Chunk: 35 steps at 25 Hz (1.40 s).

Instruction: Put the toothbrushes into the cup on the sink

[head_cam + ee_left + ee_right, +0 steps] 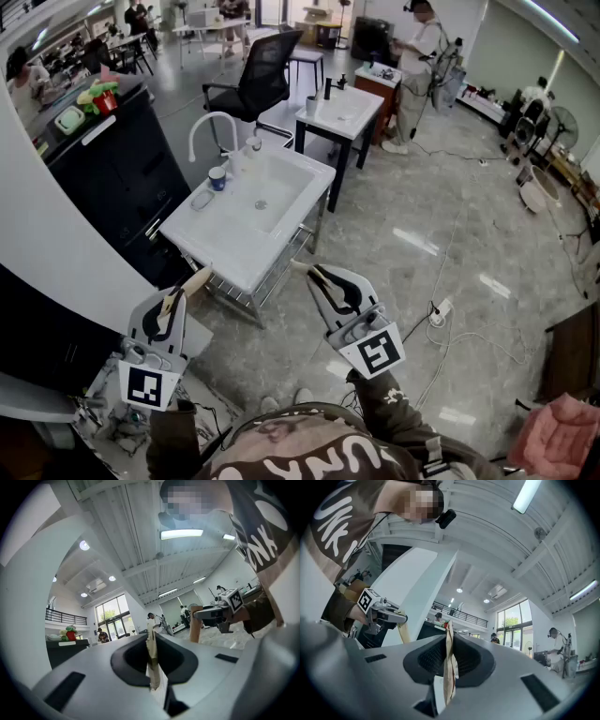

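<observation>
In the head view a white sink (pixel 234 239) with a curved white faucet (pixel 211 127) stands ahead of me. A small blue and white cup (pixel 217 178) sits on its back left rim, next to a flat oval dish (pixel 202 199). I cannot make out any toothbrushes. My left gripper (pixel 200 278) is shut and empty, just short of the sink's near left corner. The right gripper (pixel 302 267) is also shut and empty, off the sink's near right corner. Both gripper views tilt up toward the ceiling, with the left gripper's (pixel 151 632) and the right gripper's (pixel 449 630) jaws pressed together.
A black cabinet (pixel 122 164) stands left of the sink, with a wire rack (pixel 274 277) under the sink. Behind are a black office chair (pixel 267 70) and a second white sink table (pixel 342 112). A person (pixel 417 66) stands at the back. Cables and a power strip (pixel 439 314) lie on the floor to the right.
</observation>
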Tool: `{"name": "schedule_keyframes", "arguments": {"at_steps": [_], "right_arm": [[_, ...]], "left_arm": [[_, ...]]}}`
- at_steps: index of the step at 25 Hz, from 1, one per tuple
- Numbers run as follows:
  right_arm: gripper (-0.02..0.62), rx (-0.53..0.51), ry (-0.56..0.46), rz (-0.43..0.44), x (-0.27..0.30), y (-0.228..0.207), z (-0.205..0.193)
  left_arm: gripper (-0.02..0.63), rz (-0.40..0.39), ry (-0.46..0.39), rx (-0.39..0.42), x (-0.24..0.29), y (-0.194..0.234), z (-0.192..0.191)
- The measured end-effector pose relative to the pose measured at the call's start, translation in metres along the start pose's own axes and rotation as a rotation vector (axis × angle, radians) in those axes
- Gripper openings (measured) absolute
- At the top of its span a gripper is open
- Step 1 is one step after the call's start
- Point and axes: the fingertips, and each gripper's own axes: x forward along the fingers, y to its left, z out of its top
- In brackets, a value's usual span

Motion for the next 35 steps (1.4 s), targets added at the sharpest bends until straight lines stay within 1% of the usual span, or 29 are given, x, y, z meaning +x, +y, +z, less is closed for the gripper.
{"name": "schedule_keyframes", "arguments": {"at_steps": [5, 9, 11, 18, 21, 26, 30, 32, 35], "right_arm": [[0.052, -0.002, -0.004, -0.001, -0.003, -0.005, -0.007], [0.055, 0.021, -0.019, 0.011, -0.006, -0.014, -0.004], [0.055, 0.016, -0.023, 0.014, -0.008, -0.019, -0.004], [0.055, 0.017, -0.033, 0.017, -0.021, -0.045, -0.009], [0.055, 0.008, -0.028, 0.027, -0.022, -0.058, -0.017], [0.055, 0.024, -0.027, 0.037, -0.010, -0.075, -0.035], [0.055, 0.023, -0.030, 0.047, 0.017, -0.094, -0.058], [0.055, 0.020, -0.027, 0.056, 0.037, -0.106, -0.074], [0.055, 0.014, -0.008, 0.065, 0.077, -0.128, -0.106]], "left_arm": [[0.017, -0.002, 0.003, 0.010, 0.006, -0.005, -0.004], [0.017, -0.004, 0.004, 0.019, 0.015, -0.009, 0.003], [0.017, -0.004, 0.002, 0.023, 0.021, -0.011, 0.007], [0.017, 0.002, -0.004, 0.030, 0.044, -0.032, 0.017], [0.017, 0.003, 0.009, 0.031, 0.054, -0.038, 0.014], [0.017, 0.019, 0.028, 0.021, 0.073, -0.033, 0.000], [0.017, 0.027, 0.028, 0.016, 0.102, -0.018, -0.021], [0.017, 0.032, 0.031, 0.009, 0.122, -0.006, -0.035], [0.017, 0.044, 0.020, -0.002, 0.159, 0.024, -0.062]]}}
